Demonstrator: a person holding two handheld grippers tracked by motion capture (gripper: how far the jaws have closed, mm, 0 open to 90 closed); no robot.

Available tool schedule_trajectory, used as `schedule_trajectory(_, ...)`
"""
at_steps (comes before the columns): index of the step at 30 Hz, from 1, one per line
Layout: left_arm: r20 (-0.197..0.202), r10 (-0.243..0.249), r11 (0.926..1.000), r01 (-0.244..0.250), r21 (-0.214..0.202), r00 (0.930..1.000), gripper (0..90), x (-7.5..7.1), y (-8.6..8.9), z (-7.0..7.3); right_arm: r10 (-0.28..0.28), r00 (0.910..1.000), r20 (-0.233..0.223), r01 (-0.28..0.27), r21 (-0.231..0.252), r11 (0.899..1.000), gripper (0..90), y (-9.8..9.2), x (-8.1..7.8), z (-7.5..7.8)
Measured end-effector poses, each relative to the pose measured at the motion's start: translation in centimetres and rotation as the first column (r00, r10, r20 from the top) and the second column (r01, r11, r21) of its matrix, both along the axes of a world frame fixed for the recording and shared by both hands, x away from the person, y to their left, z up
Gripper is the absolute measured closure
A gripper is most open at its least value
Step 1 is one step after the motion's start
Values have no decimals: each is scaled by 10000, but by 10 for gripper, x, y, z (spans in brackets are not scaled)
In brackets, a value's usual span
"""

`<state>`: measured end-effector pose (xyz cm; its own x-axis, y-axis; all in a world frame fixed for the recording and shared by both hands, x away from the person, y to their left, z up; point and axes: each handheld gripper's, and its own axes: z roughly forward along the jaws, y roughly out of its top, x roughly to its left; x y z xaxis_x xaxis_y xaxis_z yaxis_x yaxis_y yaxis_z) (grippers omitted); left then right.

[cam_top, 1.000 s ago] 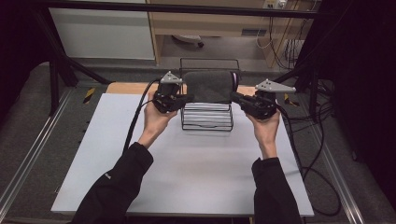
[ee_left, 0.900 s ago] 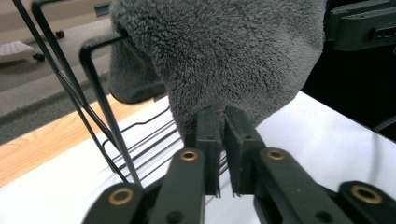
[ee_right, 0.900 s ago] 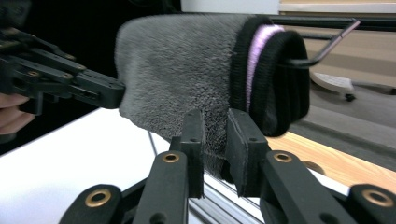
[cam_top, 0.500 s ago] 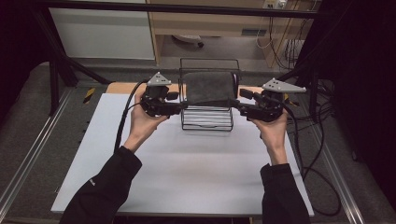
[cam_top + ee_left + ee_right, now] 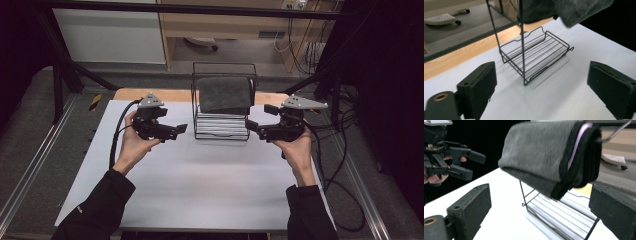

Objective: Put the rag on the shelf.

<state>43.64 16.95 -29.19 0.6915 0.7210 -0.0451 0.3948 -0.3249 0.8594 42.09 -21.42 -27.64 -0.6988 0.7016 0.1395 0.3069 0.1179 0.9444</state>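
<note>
1. The grey towel (image 5: pixel 224 93) hangs folded over the top bar of the black wire rack (image 5: pixel 221 131), which stands at the far middle of the white table (image 5: pixel 200 190). Draped across the bar, its weight falls on both sides, so it keeps its place with nothing holding it.

2. The left gripper (image 5: pixel 181 130) is just left of the rack and the right gripper (image 5: pixel 251 127) just right of it, both clear of the cloth. Their jaws have just been opening and now stand wide apart with nothing between them, which suggests the towel has been let go onto the bar.

3. The high view gives the layout: rack centred, a hand on each side, the towel apart from both.

4. The right gripper view adds the towel's folded layers (image 5: pixel 554 157), with a pale lilac edge inside the fold, and the left gripper beyond it (image 5: pixel 471 165).

5. The left gripper view looks under the cloth to the rack's bare lower shelf of wire bars (image 5: pixel 534 55), with the towel's corner (image 5: pixel 574 12) overhead.
</note>
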Motion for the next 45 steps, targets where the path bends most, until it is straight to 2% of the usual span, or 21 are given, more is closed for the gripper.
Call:
schedule_trajectory(4,-59,119,9995,-121,-290,9999,81,-7,13,-13,188,9997,-177,-191,-161,9997,20,0,-4,-14)
schedule_trajectory(12,-200,92,9994,-98,-319,9998,78,-26,36,-45,263,9976,-636,-274,-154,9995,5,-5,-12,-46)
schedule_trajectory(18,-472,152,9998,-159,-153,9988,81,-38,52,-74,320,9954,-904,-325,-47,9995,4,-7,-19,-74)
schedule_trajectory(23,-750,258,9996,-268,-129,9969,83,-46,62,-95,386,9915,-1244,-411,-174,9990,4,-7,-22,-100)
schedule_trajectory(27,-916,354,9993,-340,170,9952,82,-51,69,-109,505,9866,-1552,-572,-389,9976,4,-9,-26,-119)
schedule_trajectory(29,-981,422,9985,-386,383,9943,83,-55,72,-115,536,9838,-1709,-626,-475,9969,4,-11,-29,-128)
schedule_trajectory(34,-1146,303,9985,-250,480,9929,83,-62,80,-128,390,9818,-1857,-501,-555,9972,4,-21,-34,-144)
schedule_trajectory(45,-1423,474,9976,-396,572,9887,81,-72,102,-143,281,9780,-2069,-461,-829,9955,4,-43,-46,-165)
